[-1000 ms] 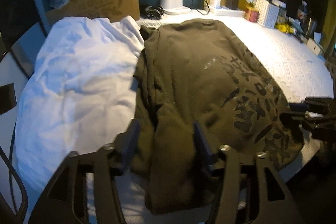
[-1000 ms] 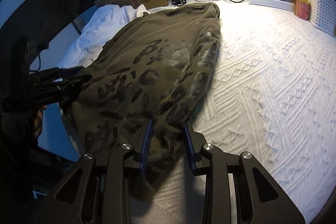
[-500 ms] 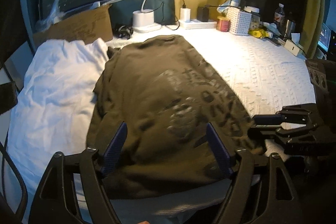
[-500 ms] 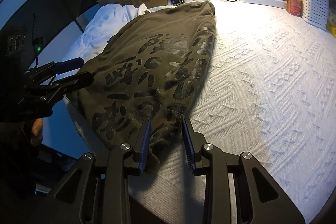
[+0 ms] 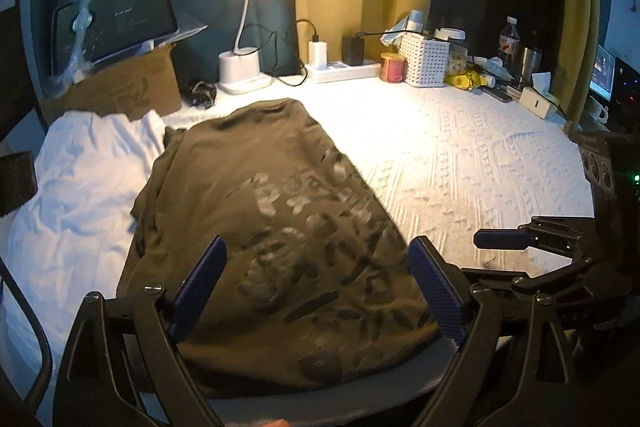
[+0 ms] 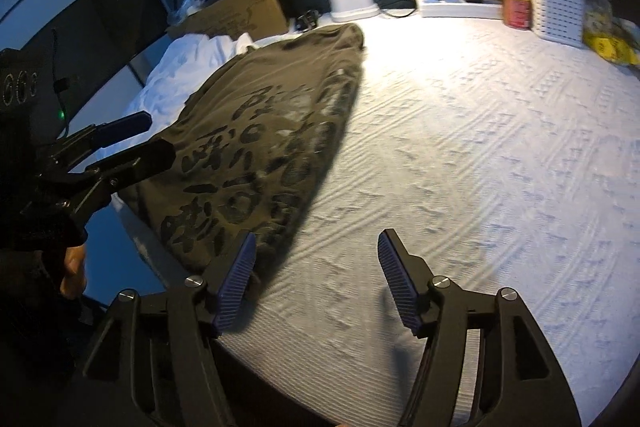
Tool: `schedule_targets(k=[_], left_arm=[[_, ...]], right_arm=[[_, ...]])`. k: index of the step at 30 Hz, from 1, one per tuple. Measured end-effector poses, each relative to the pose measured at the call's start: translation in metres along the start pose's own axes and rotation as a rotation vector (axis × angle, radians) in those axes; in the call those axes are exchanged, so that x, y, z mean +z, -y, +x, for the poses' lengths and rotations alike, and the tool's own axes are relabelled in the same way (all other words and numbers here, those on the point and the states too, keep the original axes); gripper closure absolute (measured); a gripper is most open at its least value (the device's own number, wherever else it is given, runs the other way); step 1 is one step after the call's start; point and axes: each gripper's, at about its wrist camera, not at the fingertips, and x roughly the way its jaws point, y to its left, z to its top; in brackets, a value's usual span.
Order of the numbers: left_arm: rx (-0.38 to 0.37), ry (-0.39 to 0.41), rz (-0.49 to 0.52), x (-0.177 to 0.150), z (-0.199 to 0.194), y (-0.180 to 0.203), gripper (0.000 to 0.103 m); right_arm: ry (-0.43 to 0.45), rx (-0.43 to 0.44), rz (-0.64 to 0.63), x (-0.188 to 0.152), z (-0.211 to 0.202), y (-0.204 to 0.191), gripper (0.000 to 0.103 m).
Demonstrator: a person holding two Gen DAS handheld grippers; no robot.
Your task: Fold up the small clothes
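Two handheld grippers, both with jaws spread wide and nothing pinched between them. The left gripper (image 5: 316,279) hovers over the near hem of the olive-green shirt (image 5: 272,227); its jaws have just been opening, and its blue ribbed pads stand on either side of the printed cloth without pressing it. The right gripper (image 6: 318,277) sits off the shirt's near right corner; its jaws have just been opening too, with only the white textured bedspread (image 6: 460,147) showing between them, the left pad just beside the shirt's edge.

One shirt, olive-green with a dark printed pattern, lying flat and lengthwise along the left portion of the bedspread, its near hem at the mattress edge, its far end near the lamp base. In the left wrist view its left side appears folded inward.

One crumpled white cloth (image 5: 80,195), left of the shirt and touching it.

One cardboard box (image 5: 120,91) behind the white cloth, a tablet-like dark screen (image 5: 112,19) propped on top.

One lit white desk lamp (image 5: 244,67) at the back.

One white power strip (image 5: 344,71), one red tin (image 5: 392,67), one white perforated basket (image 5: 426,61), ranged along the far edge.

One hand (image 6: 74,267), partly visible under the left gripper's body.
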Motion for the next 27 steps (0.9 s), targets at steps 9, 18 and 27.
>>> schedule_targets(k=[9, 18, 27], left_arm=[[-0.017, 0.046, 0.022, 0.015, 0.001, 0.024, 0.001], [-0.029, 0.086, 0.037, 0.029, -0.005, 0.038, 0.001], [-0.032, 0.187, 0.042, 0.050, -0.023, 0.043, 0.001]], right_arm=[[0.061, -0.091, 0.073, 0.001, -0.029, 0.041, 0.036], [0.145, -0.196, 0.083, 0.009, -0.065, 0.066, 0.036], [0.225, -0.306, 0.060, 0.024, -0.103, 0.074, 0.036]])
